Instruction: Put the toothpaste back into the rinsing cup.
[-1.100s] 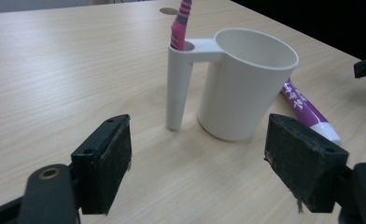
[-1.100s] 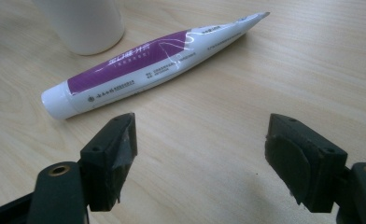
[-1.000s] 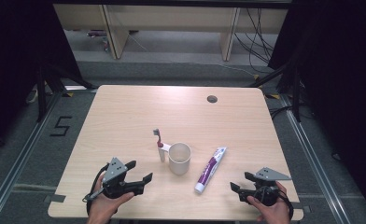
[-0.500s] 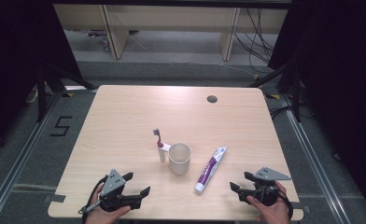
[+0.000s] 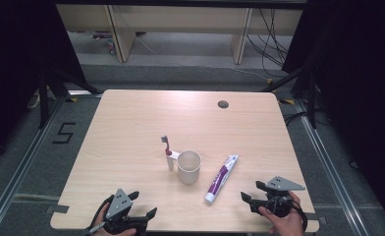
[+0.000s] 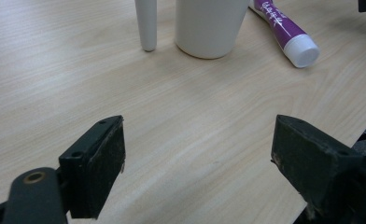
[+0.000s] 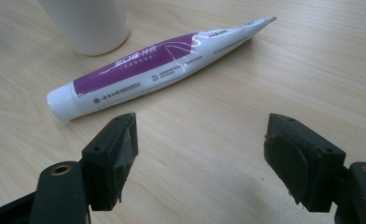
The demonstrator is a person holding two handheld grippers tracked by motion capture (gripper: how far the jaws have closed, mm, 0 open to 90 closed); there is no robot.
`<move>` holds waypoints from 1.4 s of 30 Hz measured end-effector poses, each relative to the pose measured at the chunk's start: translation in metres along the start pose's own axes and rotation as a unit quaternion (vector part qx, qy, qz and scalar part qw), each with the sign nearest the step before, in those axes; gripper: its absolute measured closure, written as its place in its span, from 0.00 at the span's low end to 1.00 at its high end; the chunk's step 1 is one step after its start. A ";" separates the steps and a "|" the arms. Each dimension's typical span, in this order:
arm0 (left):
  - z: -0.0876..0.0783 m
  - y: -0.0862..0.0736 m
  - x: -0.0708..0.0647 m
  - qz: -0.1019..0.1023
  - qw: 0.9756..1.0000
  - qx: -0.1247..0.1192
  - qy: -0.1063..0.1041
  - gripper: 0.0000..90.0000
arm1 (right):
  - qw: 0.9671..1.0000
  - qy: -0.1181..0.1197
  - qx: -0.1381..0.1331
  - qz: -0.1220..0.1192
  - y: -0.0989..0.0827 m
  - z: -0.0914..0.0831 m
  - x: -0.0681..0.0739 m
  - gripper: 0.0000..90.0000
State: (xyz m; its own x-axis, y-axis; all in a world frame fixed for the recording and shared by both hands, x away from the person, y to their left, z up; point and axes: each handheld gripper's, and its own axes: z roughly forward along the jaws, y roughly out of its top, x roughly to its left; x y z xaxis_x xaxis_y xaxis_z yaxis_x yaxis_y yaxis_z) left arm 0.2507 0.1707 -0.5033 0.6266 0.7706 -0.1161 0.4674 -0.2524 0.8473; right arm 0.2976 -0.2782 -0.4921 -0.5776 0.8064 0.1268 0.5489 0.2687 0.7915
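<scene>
A white cup (image 5: pixel 188 167) stands mid-table, and a toothbrush (image 5: pixel 168 152) with a red-and-white head lies against its left side. Right of the cup lies a purple-and-white toothpaste tube (image 5: pixel 221 178), cap toward the near edge. My left gripper (image 5: pixel 142 204) sits open at the near-left edge with nothing between its jaws. In its view (image 6: pixel 197 158) the cup (image 6: pixel 211 25), the brush handle (image 6: pixel 147 23) and the tube (image 6: pixel 286 28) are ahead. My right gripper (image 5: pixel 252 191) is open at the near right, just short of the tube (image 7: pixel 158 63), with the cup (image 7: pixel 90 23) beyond.
The wooden table (image 5: pixel 131 128) has a dark round cable hole (image 5: pixel 223 104) at its back right. A floor mark "5" (image 5: pixel 64 132) lies to the left. Shelving legs and cables stand behind the table. Bare tabletop lies around the three objects.
My left gripper has drawn back toward the table's near edge and a little to the right. The right gripper and the objects have stayed put.
</scene>
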 end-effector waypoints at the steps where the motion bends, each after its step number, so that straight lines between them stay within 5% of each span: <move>1: 0.000 -0.001 0.000 0.000 1.000 -0.002 -0.004 0.19 | 1.000 0.000 0.006 0.012 0.001 0.000 0.004 0.31; 4: 0.002 -0.003 -0.002 0.003 1.000 0.005 -0.002 0.18 | 1.000 0.006 -0.002 -0.017 0.005 0.003 0.008 0.34; 9: 0.006 -0.004 -0.004 0.012 1.000 -0.001 -0.008 0.18 | 0.999 0.040 0.006 -0.005 0.009 0.006 0.022 0.43; 11: 0.005 -0.004 -0.003 0.019 1.000 0.007 -0.003 0.18 | 0.999 0.046 -0.001 -0.028 0.012 0.009 0.024 0.48; 23: 0.006 -0.006 0.000 0.019 1.000 0.013 -0.002 0.18 | 0.994 0.089 0.013 -0.066 0.029 0.028 0.054 0.92; 30: 0.007 -0.007 0.000 0.021 1.000 0.014 -0.004 0.18 | 0.989 0.113 0.022 -0.093 0.039 0.050 0.070 0.98; 42: 0.008 -0.007 -0.001 0.014 1.000 0.017 -0.003 0.18 | 0.986 0.111 0.064 -0.110 0.044 0.080 0.086 0.99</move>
State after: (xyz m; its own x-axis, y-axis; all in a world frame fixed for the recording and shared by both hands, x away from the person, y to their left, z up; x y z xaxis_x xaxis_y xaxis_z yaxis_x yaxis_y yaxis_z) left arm 0.2518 0.1674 -0.5134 0.6432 0.7598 -0.0952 0.4706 -0.2941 0.8319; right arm 0.3203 -0.1550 -0.4940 -0.8010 0.5905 0.0986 0.4587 0.4995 0.7349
